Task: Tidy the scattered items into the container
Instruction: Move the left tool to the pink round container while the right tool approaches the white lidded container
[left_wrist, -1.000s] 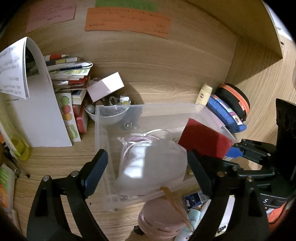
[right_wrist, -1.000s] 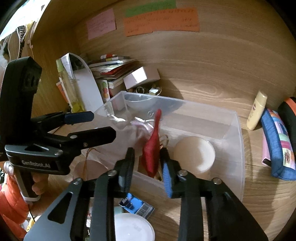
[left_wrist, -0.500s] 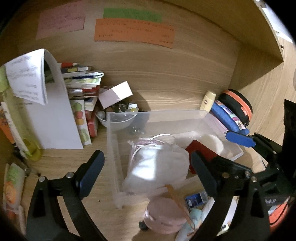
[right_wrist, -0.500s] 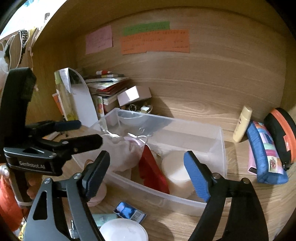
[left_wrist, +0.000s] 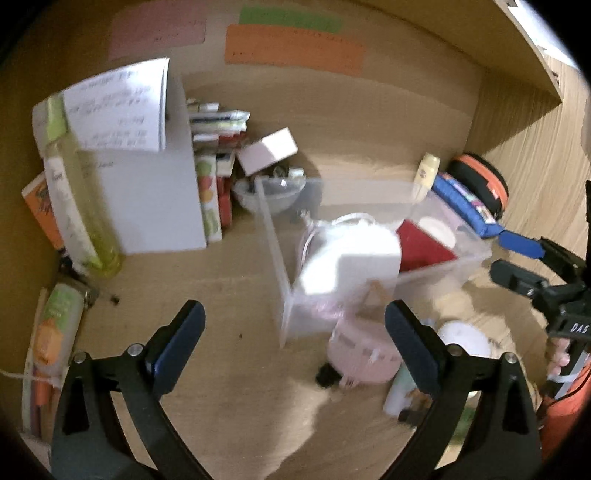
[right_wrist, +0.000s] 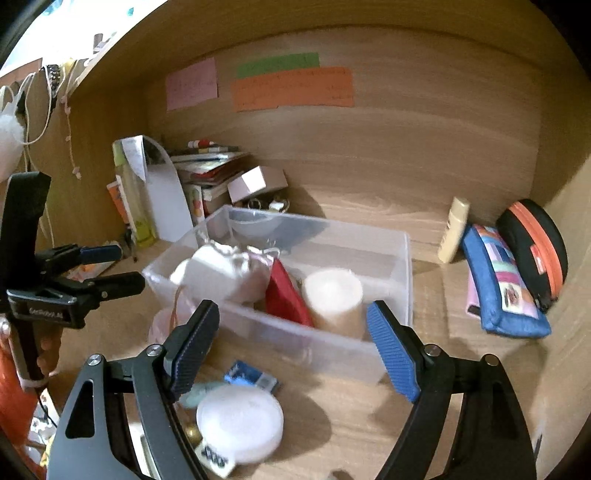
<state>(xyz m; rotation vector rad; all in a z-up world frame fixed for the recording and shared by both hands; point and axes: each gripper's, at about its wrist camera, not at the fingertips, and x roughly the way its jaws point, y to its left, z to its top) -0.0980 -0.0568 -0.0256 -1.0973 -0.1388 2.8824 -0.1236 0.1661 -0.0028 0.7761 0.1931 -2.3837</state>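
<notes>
The clear container (right_wrist: 391, 354) is seen at frame centre, with a white pouch (right_wrist: 218, 271), red pouch (right_wrist: 284, 295) and cream jar (right_wrist: 334, 295) inside. The right gripper (right_wrist: 295, 350) is held apart and empty, low in frame. The left gripper's (left_wrist: 293, 347) jaws are still opening, with nothing between them. A white round tin (right_wrist: 240, 424) and a blue packet (right_wrist: 253, 376) are seen lying outside, lower centre.

The container (right_wrist: 391, 343) sits mid-surface (right_wrist: 461, 417), with a pouch (right_wrist: 221, 273), a wallet (right_wrist: 284, 295) and a jar (right_wrist: 332, 299) side by side in it. Books (right_wrist: 207, 173) are stacked behind its left end, pencil cases (right_wrist: 498, 280) lie to its right, and a round tin (right_wrist: 240, 421) lies before it.
</notes>
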